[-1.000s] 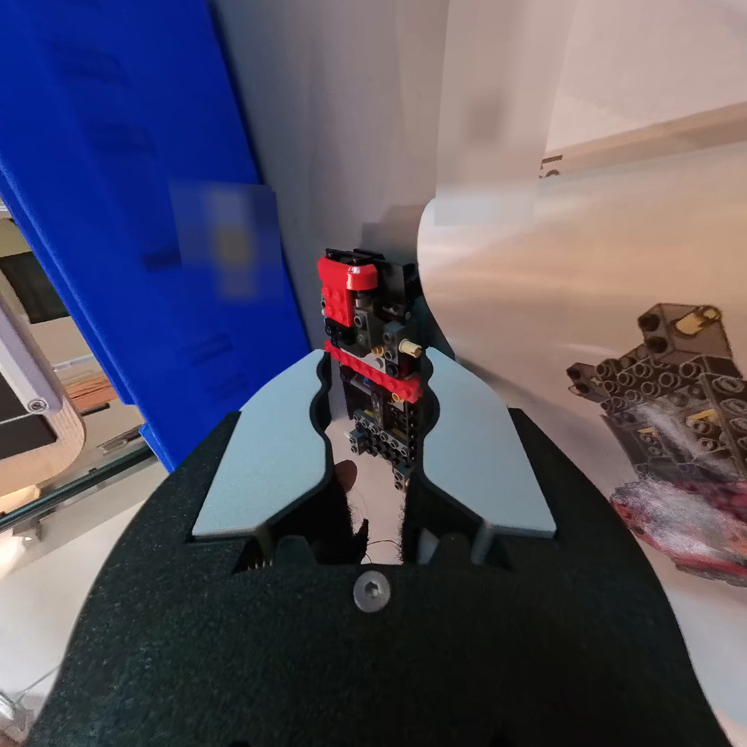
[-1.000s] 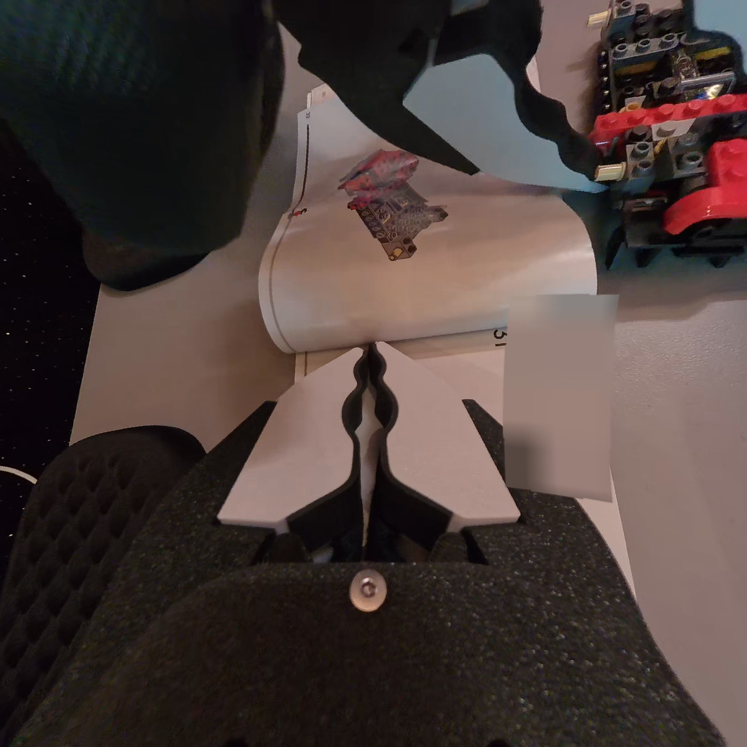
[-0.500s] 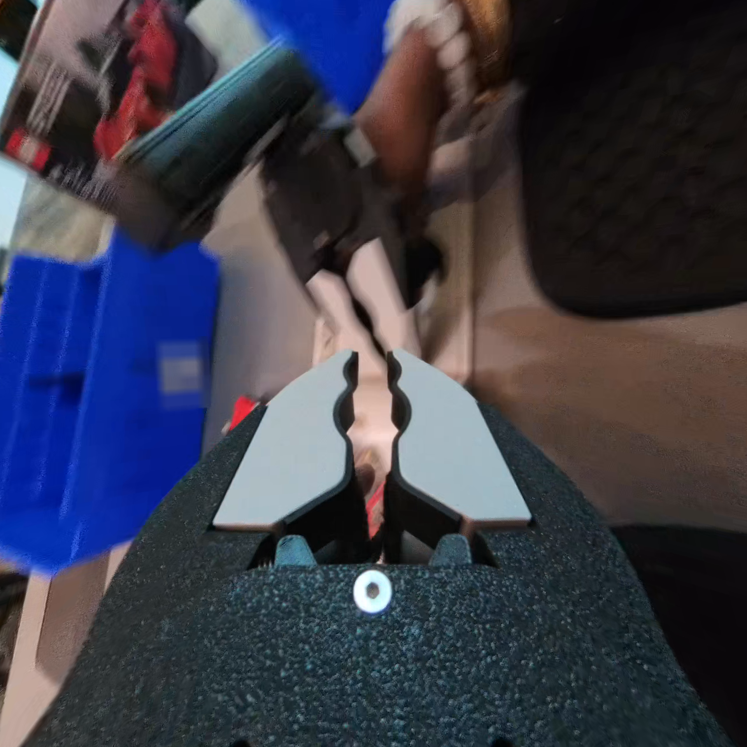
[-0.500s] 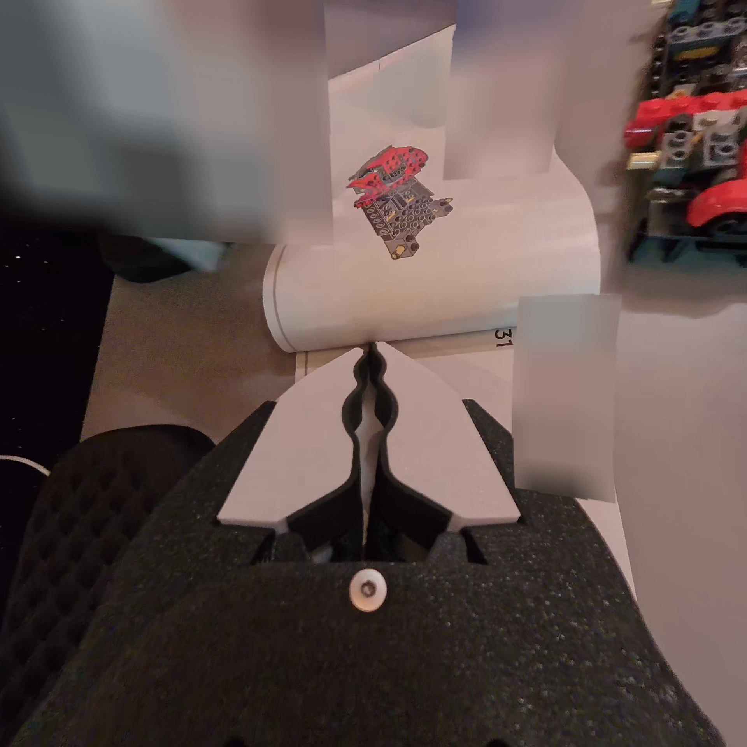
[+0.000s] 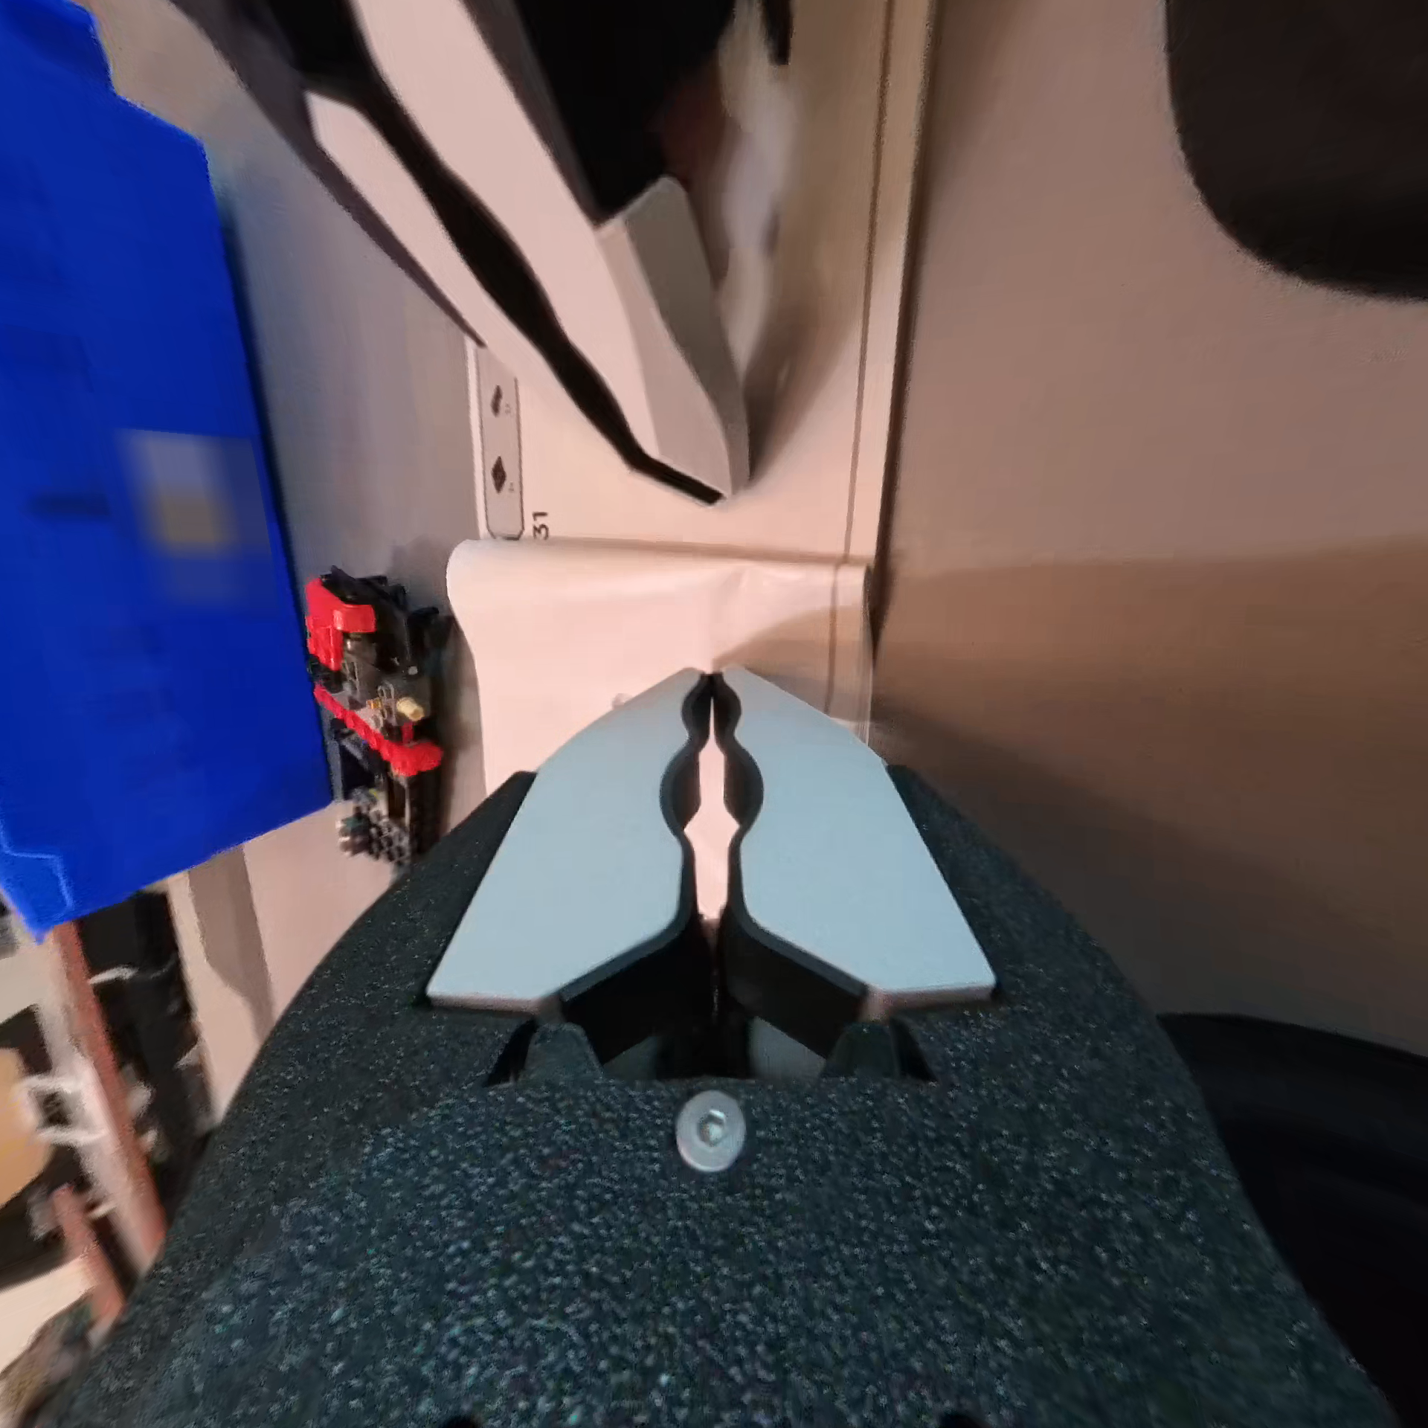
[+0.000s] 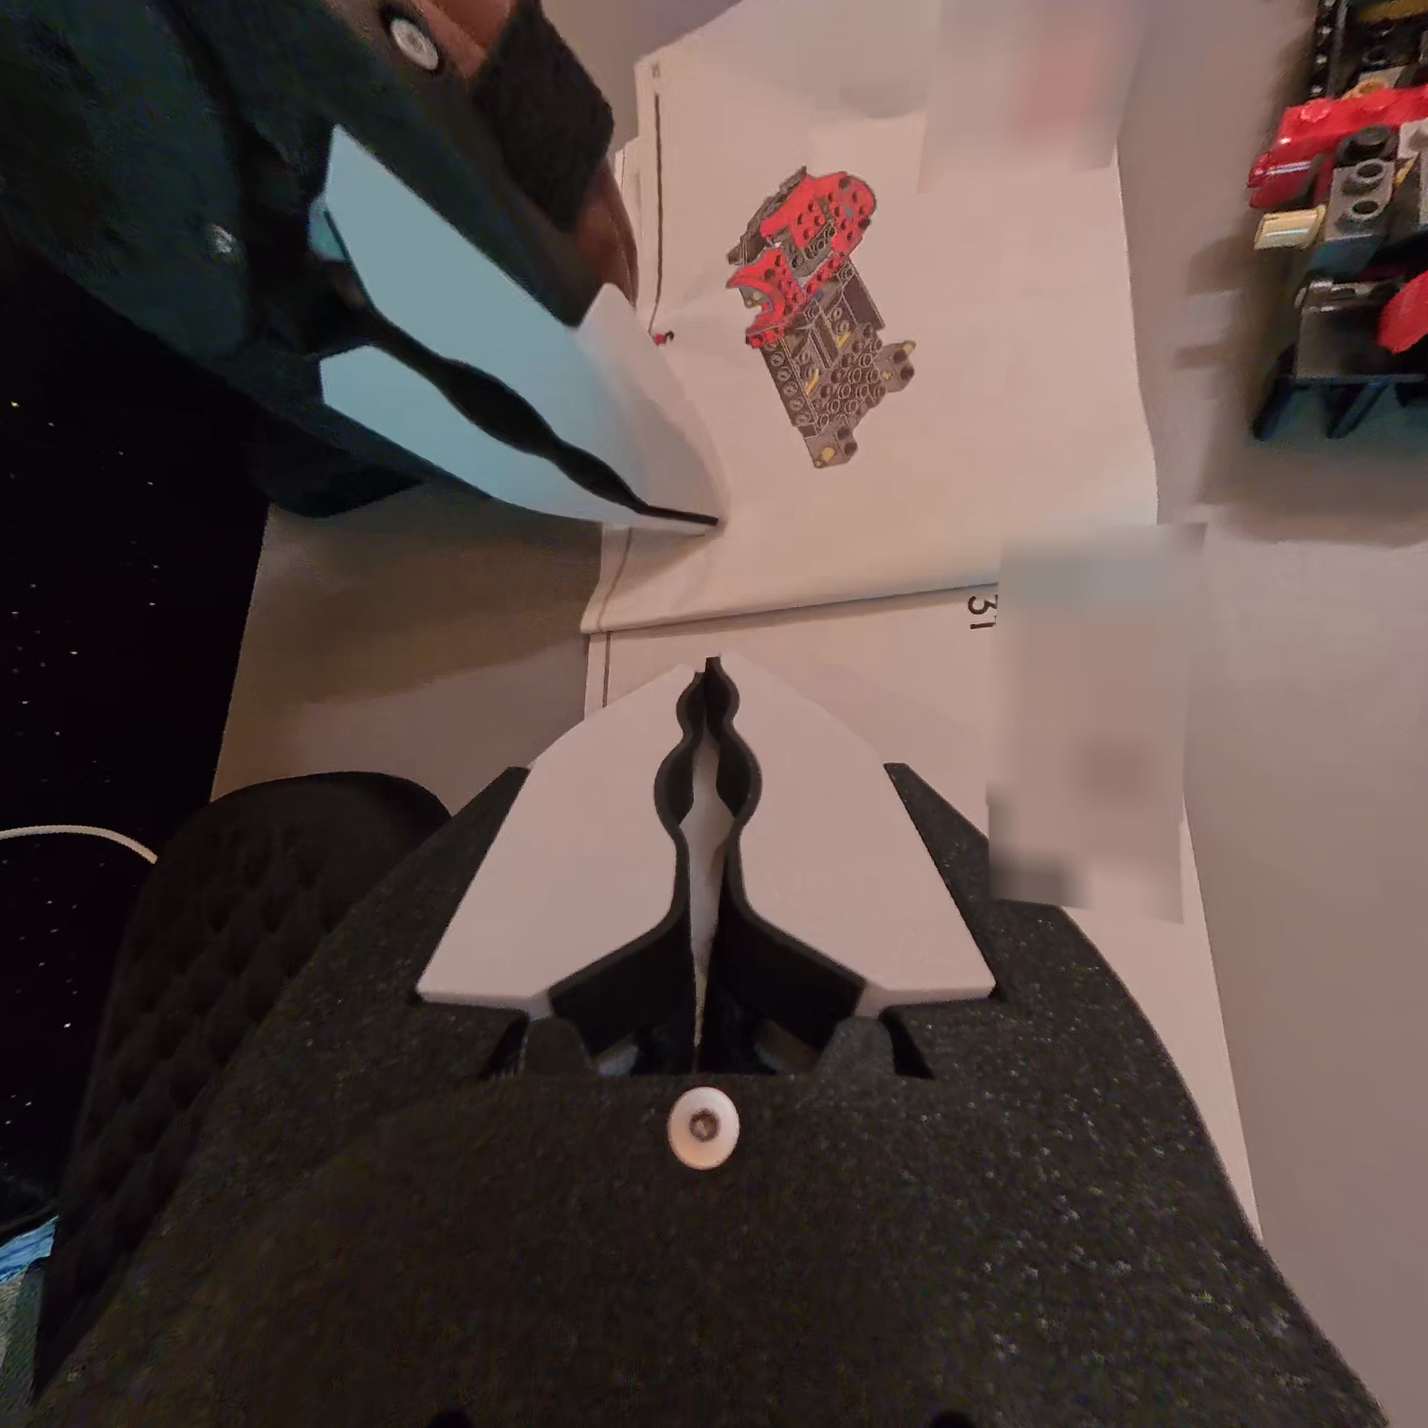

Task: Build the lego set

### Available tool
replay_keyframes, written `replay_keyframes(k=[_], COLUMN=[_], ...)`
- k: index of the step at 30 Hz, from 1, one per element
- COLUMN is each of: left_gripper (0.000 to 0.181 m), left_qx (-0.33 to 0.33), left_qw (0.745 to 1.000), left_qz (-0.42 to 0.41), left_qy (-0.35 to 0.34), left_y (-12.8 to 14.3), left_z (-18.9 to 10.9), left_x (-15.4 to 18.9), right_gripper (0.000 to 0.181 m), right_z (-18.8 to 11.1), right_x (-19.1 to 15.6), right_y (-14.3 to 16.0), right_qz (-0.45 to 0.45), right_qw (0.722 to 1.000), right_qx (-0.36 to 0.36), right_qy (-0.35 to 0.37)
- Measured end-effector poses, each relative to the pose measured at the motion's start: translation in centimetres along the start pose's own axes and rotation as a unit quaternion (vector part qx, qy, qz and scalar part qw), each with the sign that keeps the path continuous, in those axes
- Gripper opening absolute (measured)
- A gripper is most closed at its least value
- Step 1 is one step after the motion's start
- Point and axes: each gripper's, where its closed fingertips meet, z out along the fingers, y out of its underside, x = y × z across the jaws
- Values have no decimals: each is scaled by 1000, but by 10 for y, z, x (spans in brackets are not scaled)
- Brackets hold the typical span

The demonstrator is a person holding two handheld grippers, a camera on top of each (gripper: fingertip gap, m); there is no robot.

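The open instruction booklet [image 6: 850,502] lies on the table and also shows in the left wrist view [image 5: 618,618]. My left gripper [image 5: 711,678] is shut on the edge of a curled page, which creases at its tips. It shows in the right wrist view [image 6: 695,519] with the page lifted along it. My right gripper [image 6: 711,663] is shut, tips down on the lower page; it shows in the left wrist view [image 5: 707,494]. The red and dark grey lego model [image 5: 371,695] stands beside the booklet, apart from both grippers, and shows at the right edge of the right wrist view [image 6: 1360,232].
A blue bin [image 5: 116,541] stands right against the lego model. A black padded object [image 6: 255,889] lies at the table's edge by my right gripper. The pale table [image 5: 1159,695] runs on past the booklet. Some 4 cm of space lies between my two pairs of fingers.
My left gripper left the lego model, swung over to the booklet and closed on a page edge. The curled page is now flatter. My right gripper stayed shut on the booklet.
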Motion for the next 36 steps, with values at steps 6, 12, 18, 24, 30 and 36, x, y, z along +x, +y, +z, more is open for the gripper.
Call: replay_keyframes(k=[6, 12, 18, 24, 30, 36], left_gripper=[0, 0, 0, 0, 0, 0], left_qx=[22, 12, 30, 44, 65, 43], left_qw=[999, 999, 998, 999, 996, 968], left_qz=[-25, -44, -50, -24, -66, -245], left_qy=[-7, -17, -13, -16, -6, 0], left_y=[1, 4, 6, 5, 5, 66], left_z=[-1, -4, -7, -7, -7, -12], left_x=[1, 4, 8, 8, 8, -15], right_gripper=[0, 0, 0, 0, 0, 0], right_z=[-1, 12, 8, -3, 17, 28], right_x=[-7, 9, 24, 72, 13, 1], right_y=[-25, -27, -31, -42, -53, -34], right_qz=[64, 183, 249, 250, 167, 152], right_qw=[994, 980, 964, 958, 980, 987], right_qx=[66, 50, 83, 112, 100, 40], right_qy=[-50, -53, -40, 84, -37, -41])
